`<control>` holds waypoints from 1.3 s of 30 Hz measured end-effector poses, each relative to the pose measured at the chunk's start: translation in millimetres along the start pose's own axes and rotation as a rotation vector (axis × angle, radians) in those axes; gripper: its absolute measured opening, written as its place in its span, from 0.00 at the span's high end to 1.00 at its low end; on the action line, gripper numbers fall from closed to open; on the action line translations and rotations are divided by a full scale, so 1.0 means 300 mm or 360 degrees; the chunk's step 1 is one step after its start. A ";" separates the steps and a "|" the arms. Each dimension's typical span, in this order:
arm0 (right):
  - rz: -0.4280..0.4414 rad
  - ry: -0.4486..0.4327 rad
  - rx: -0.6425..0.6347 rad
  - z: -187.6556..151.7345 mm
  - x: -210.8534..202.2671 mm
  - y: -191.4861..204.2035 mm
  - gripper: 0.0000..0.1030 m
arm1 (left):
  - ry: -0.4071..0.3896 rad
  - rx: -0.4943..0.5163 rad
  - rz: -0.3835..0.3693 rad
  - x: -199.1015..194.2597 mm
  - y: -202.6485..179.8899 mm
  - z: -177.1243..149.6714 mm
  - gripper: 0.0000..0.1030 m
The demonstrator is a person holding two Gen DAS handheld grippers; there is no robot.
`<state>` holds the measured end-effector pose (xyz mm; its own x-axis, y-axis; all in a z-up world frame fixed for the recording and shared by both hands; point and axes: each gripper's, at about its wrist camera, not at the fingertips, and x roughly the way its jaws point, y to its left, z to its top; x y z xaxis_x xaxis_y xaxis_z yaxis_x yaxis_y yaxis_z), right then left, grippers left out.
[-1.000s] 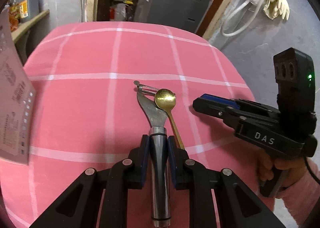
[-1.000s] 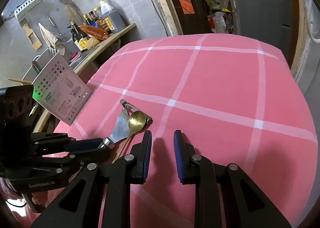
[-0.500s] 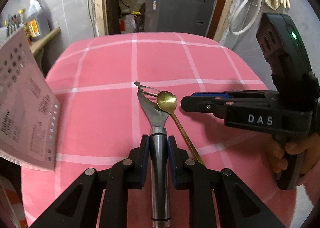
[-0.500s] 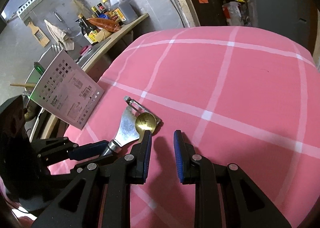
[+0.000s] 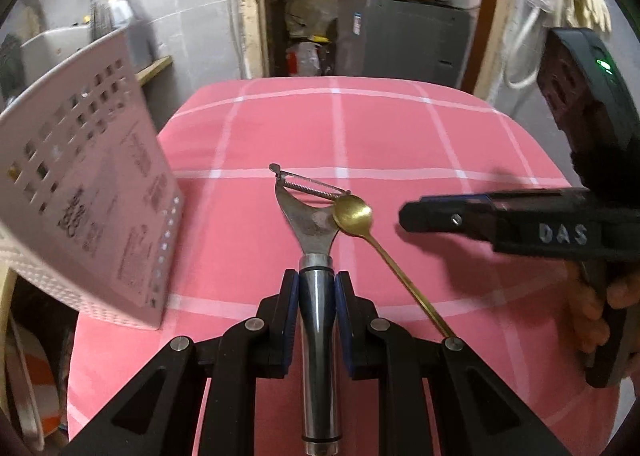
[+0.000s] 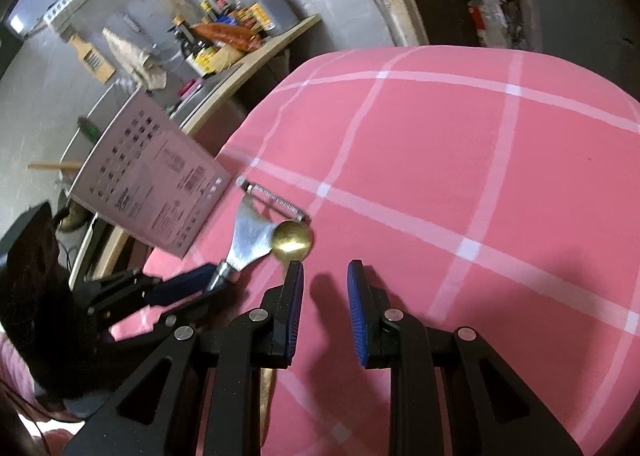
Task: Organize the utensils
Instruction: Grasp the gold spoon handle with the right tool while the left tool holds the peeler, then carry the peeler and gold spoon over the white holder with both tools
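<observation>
Barely begun: left hand-held gripper (image 5: 316,316) grasps the peeler (image 5: 310,224); right hand-held gripper (image 6: 323,302) hangs released; spoon (image 5: 354,216) lies on the surface (image 5: 400,128), basket (image 5: 80,176) unfilled

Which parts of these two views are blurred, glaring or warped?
Left wrist view: white basket motion-smeared at left, peeler and gold spoon sharp, fisheye bends the pink cloth with black corners. Right wrist view: shelf bottles and the left tongs soft, right tongs sharp, casting shadow on the cloth.

Both wrist views look steeply down, close, sharing the pink tablecloth (image 5: 400,136).
</observation>
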<state>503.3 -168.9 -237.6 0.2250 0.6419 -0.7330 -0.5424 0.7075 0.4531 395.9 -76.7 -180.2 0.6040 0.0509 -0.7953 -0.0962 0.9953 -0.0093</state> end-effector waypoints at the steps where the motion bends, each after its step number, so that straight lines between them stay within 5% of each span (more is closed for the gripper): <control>1: -0.0008 0.0018 -0.0029 -0.002 0.006 0.016 0.80 | -0.0001 -0.0023 -0.0002 -0.002 0.008 -0.001 0.83; 10: -0.0110 0.0101 -0.0166 0.007 0.015 0.105 0.80 | -0.0046 -0.0137 -0.0047 -0.035 0.056 -0.036 0.83; 17: -0.0334 0.0207 -0.0241 0.032 0.034 0.181 0.80 | 0.0003 -0.0206 -0.0108 -0.030 0.095 -0.068 0.83; 23: -0.0511 0.0258 -0.0341 0.017 0.032 0.252 0.94 | 0.0018 -0.0236 -0.0151 -0.026 0.102 -0.076 0.83; 27: -0.0489 0.0264 -0.0270 0.013 -0.002 0.243 0.96 | 0.0033 -0.0231 -0.0191 -0.026 0.114 -0.078 0.83; 39: -0.0212 -0.0065 0.0290 -0.105 -0.189 0.129 0.97 | 0.0065 -0.0171 -0.0371 -0.052 0.109 -0.114 0.83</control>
<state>443.9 -187.3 -194.5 0.3196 0.5482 -0.7729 -0.3513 0.8261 0.4407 356.3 -47.7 -188.8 0.5875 -0.1842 -0.7880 -0.0431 0.9652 -0.2578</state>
